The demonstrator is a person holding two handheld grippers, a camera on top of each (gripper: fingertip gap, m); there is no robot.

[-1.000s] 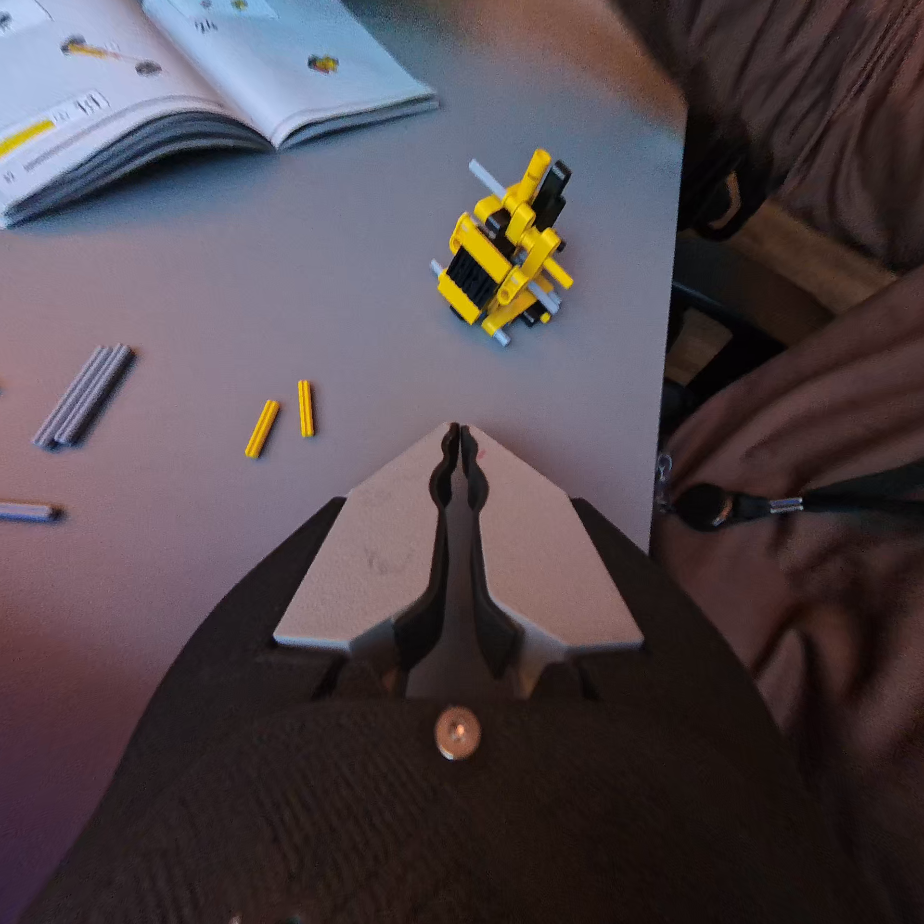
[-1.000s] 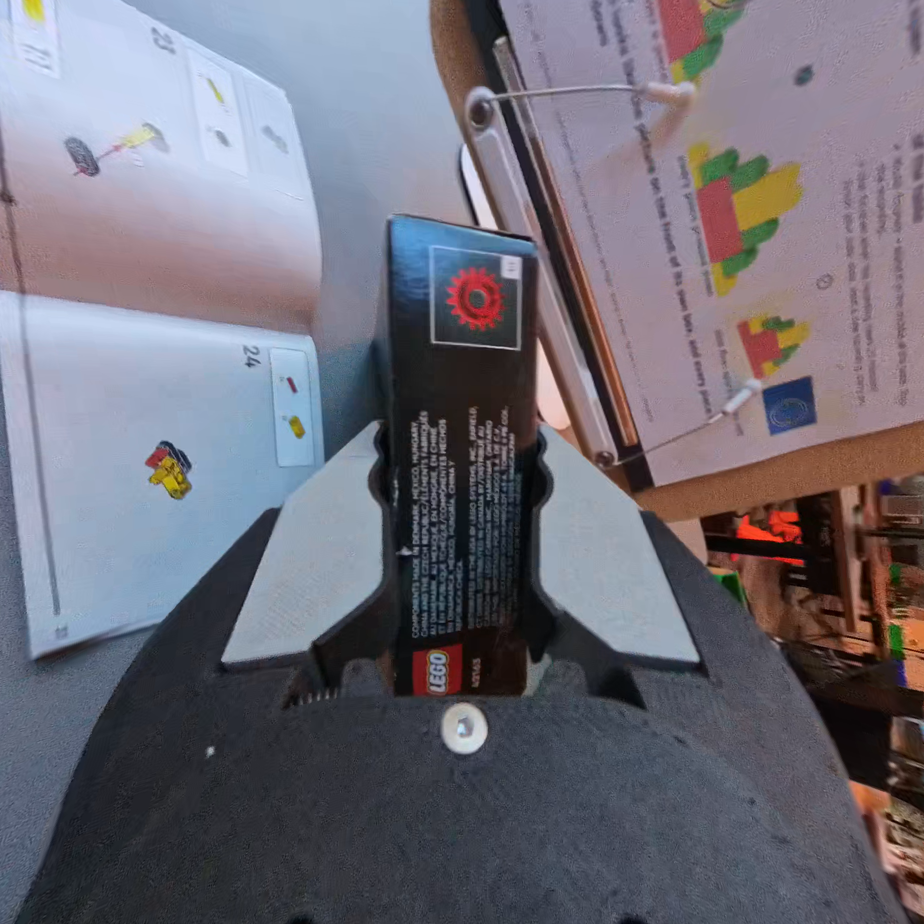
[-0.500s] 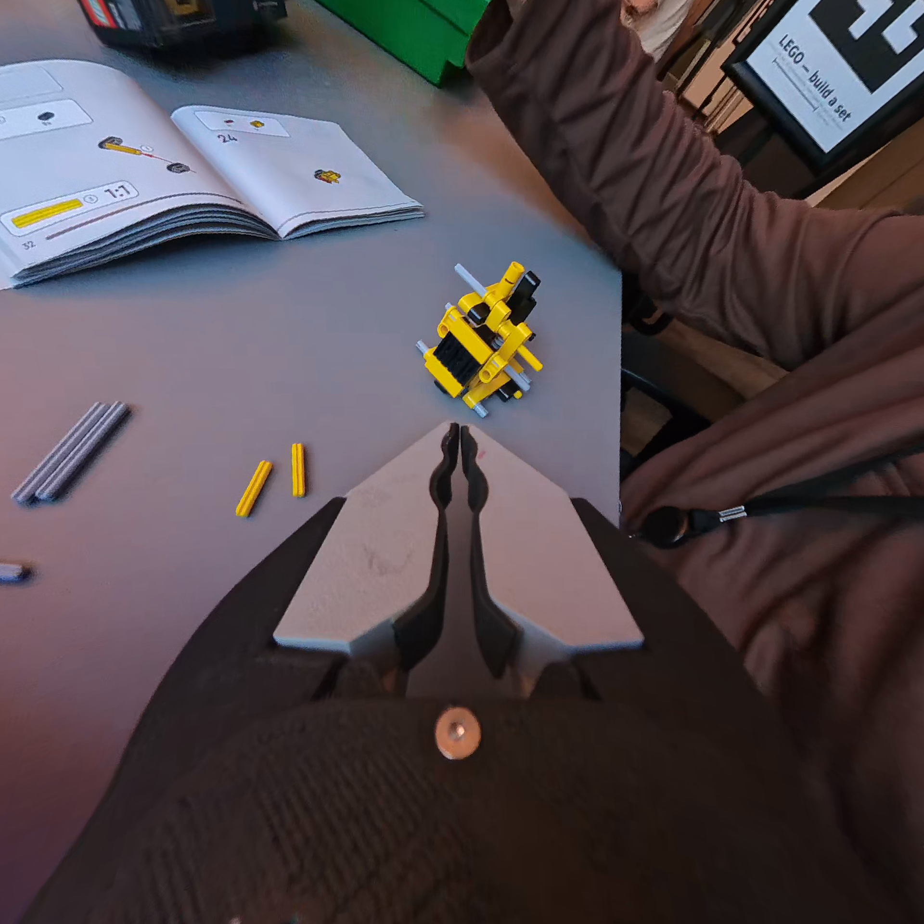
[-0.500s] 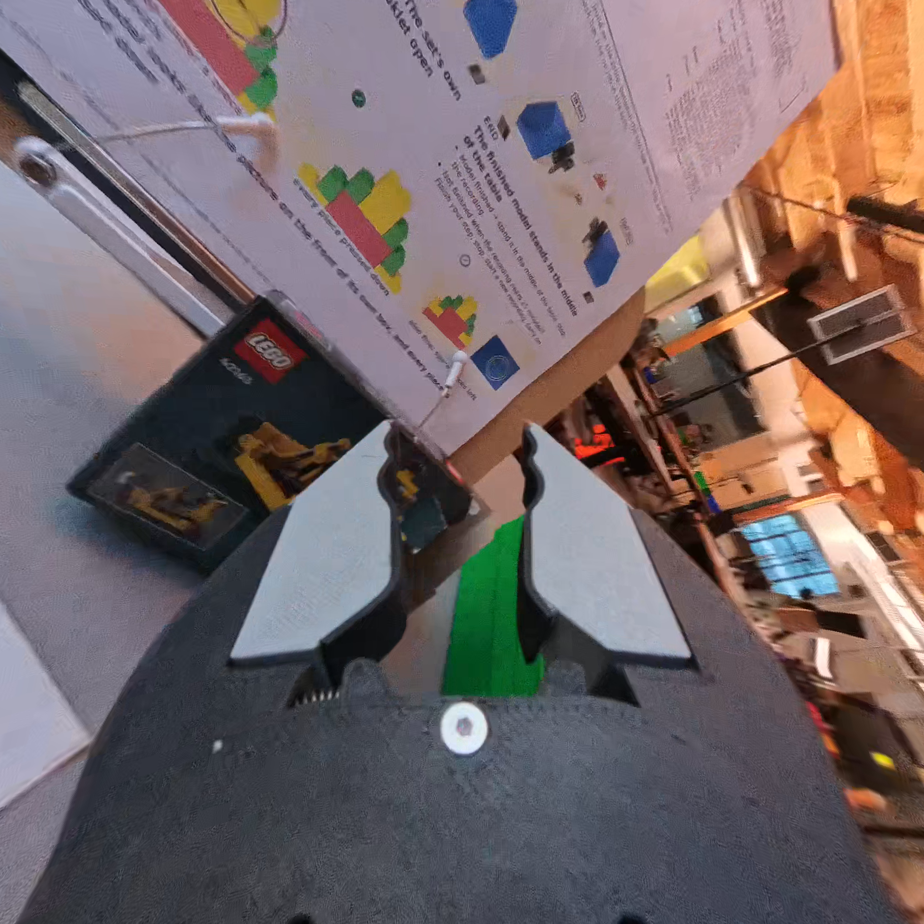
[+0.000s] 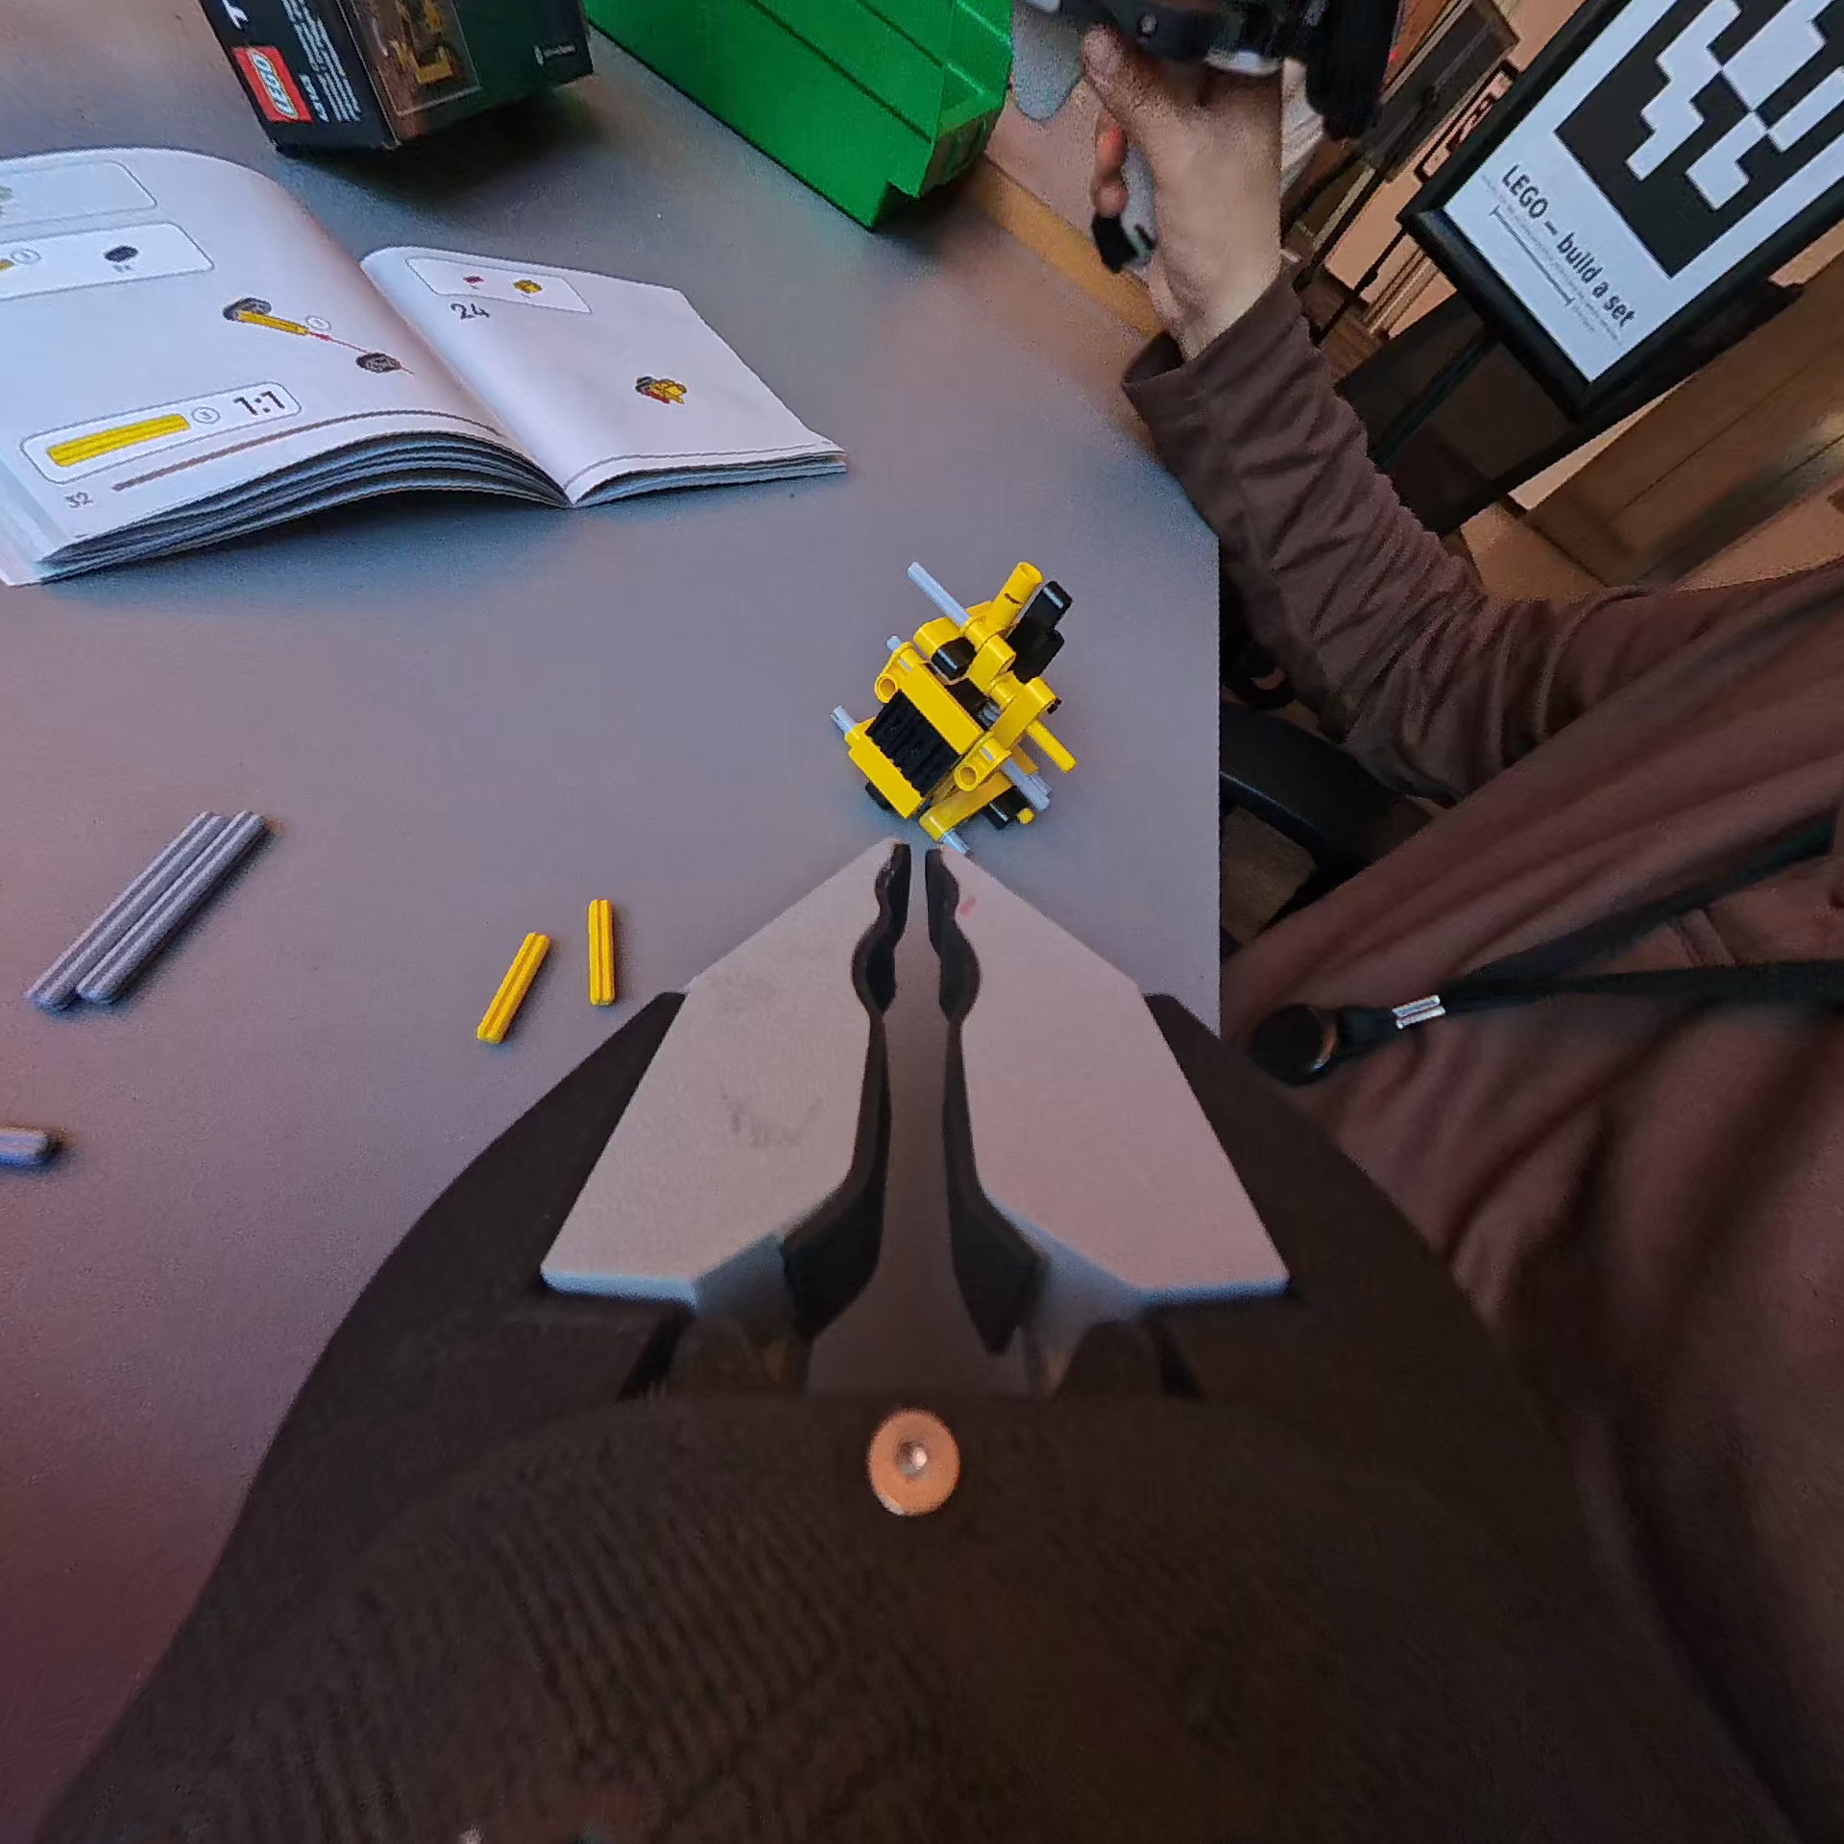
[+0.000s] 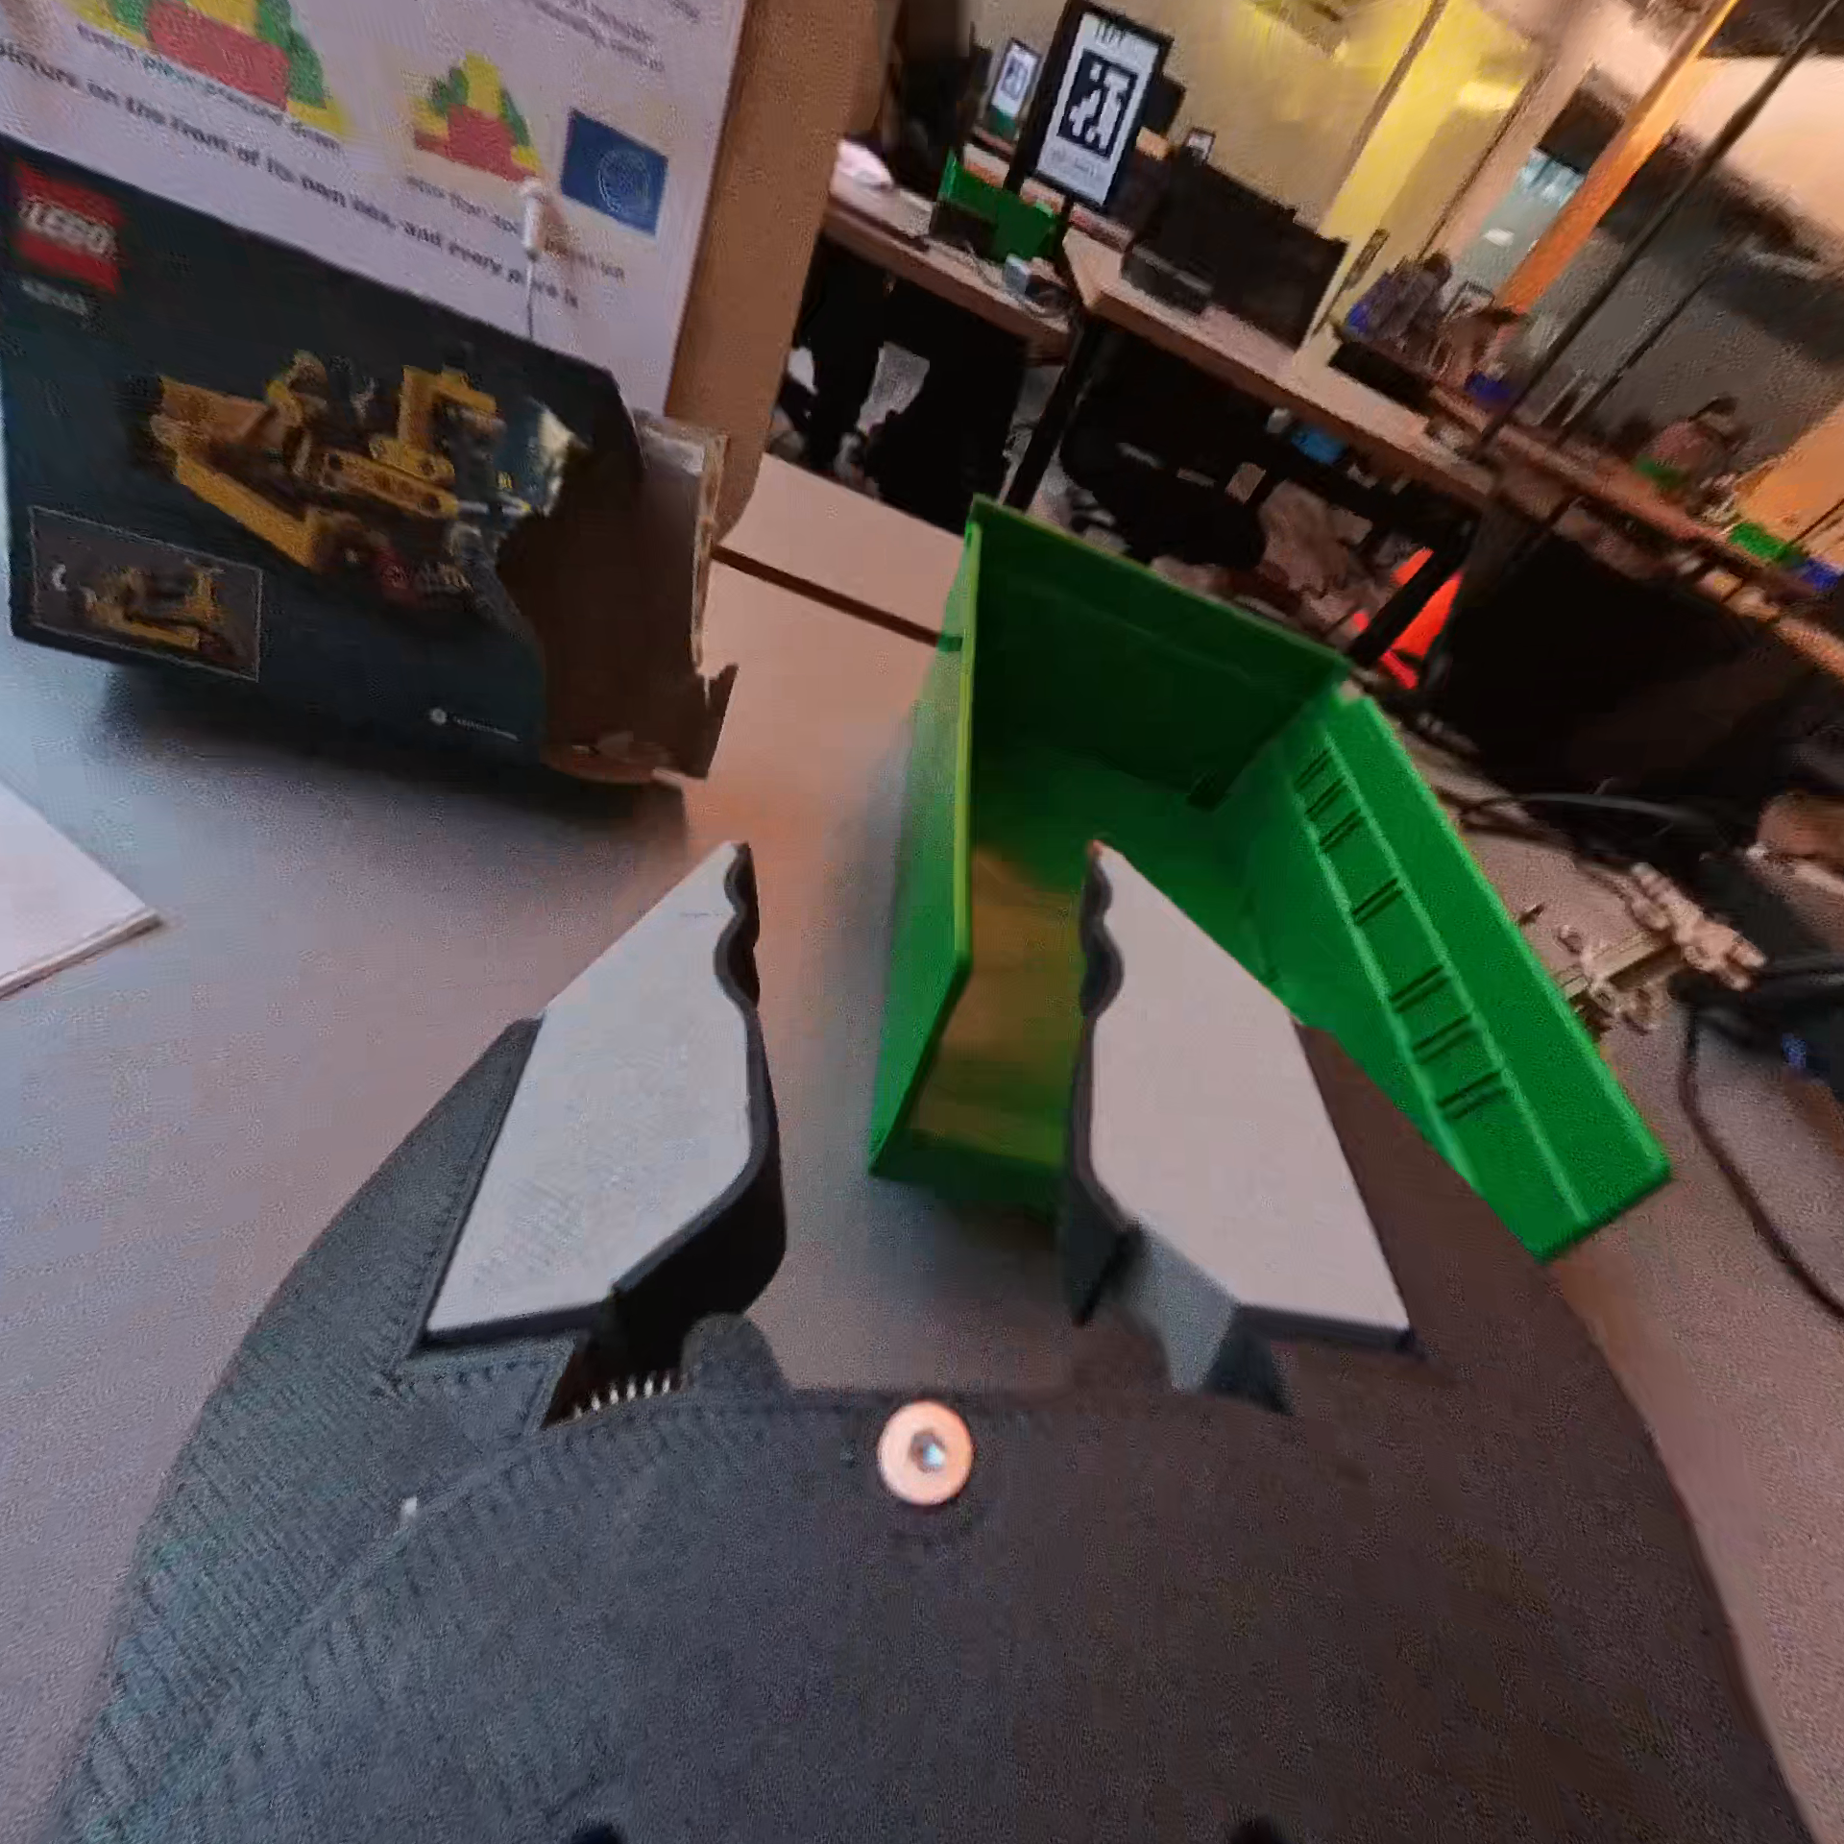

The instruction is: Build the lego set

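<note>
A small yellow and black lego model (image 5: 956, 716) with grey axles stands on the grey table (image 5: 559, 698) near its right edge. My left gripper (image 5: 916, 858) is shut and empty, its tips just short of the model. Two short yellow axles (image 5: 554, 966) and two long grey axles (image 5: 150, 906) lie to the left. The open instruction booklet (image 5: 399, 379) lies at the back left. My right gripper (image 6: 916, 858) is open and empty, held above the table in front of a green bin (image 6: 1148, 858). The black set box (image 6: 299, 519) stands to its left.
A poster board (image 6: 399, 130) stands behind the box. The box (image 5: 389, 60) and green bin (image 5: 818, 90) also show at the far edge in the left wrist view. A person's sleeve (image 5: 1397, 559) reaches over the table's right edge. A framed sign (image 5: 1636, 170) stands at the right. My hands' fingertips stand some 45 centimetres from each other.
My right gripper let go of the black box, which now stands on the table, and swung right toward the green bin. My left gripper pulled back and up, still shut.
</note>
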